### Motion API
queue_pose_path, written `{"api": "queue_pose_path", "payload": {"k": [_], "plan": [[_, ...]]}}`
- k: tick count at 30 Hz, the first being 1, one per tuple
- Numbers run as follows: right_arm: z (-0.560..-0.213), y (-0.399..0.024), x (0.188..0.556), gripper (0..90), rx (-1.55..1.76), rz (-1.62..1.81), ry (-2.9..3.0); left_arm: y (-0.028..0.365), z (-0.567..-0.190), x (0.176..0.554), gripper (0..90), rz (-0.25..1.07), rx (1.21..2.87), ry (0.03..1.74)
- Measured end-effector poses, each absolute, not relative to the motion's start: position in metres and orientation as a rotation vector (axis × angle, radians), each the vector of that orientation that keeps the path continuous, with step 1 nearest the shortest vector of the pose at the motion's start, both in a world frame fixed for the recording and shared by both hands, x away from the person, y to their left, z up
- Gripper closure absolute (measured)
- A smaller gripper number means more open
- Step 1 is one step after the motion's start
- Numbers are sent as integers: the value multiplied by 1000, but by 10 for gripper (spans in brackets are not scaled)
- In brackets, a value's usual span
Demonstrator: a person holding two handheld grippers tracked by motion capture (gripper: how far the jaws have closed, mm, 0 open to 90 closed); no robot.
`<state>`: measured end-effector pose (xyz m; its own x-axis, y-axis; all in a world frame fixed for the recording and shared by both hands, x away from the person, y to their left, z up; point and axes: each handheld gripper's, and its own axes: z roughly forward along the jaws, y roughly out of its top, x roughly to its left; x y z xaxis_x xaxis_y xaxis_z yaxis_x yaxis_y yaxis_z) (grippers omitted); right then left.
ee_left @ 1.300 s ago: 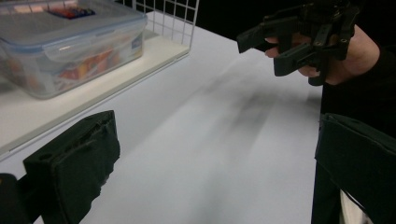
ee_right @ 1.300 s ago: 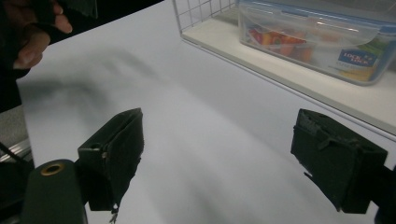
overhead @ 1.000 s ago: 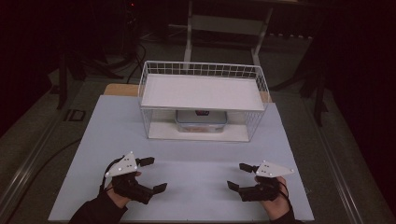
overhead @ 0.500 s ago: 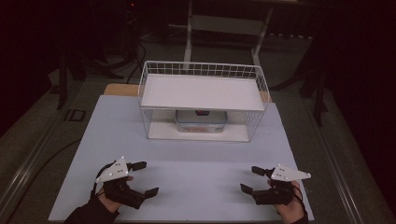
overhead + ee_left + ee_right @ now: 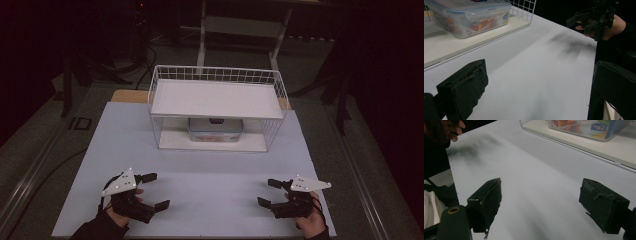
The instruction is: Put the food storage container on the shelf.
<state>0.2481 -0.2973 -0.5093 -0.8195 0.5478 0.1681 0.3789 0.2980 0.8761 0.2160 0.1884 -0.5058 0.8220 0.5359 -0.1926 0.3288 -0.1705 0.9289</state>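
A clear lidded food container point(image 5: 215, 129) with colourful contents sits on the lower shelf of a white wire rack point(image 5: 215, 97) at the middle back of the table. It also appears in the left gripper view as the container point(image 5: 466, 17) and in the right gripper view as the container point(image 5: 586, 128). My left gripper point(image 5: 159, 190) hovers near the front left edge, open and empty; its jaws stand wide apart around the left gripper point(image 5: 539, 87) point. My right gripper point(image 5: 265, 192) is at the front right, also open with nothing between the jaws, seen close as the right gripper point(image 5: 546, 205).
The white tabletop point(image 5: 210, 165) stretches bare between the rack and the grippers. The rack's solid top shelf point(image 5: 215, 85) covers the container from above. Dark floor and stands surround the table. The other hand's gripper point(image 5: 594, 17) shows far off.
Both grippers have drawn back toward the near edge and spread outward, the left further left, the right further right. Both stayed open. The container and rack have not moved.
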Motion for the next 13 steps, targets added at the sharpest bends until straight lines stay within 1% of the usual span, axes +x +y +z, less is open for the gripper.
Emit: {"api": "queue_pose_path", "payload": {"k": [13], "plan": [[-512, -297, 251, 182, 881, 1558, 2407, 188, -509, 218, 0, 188, 1777, 670]]}}
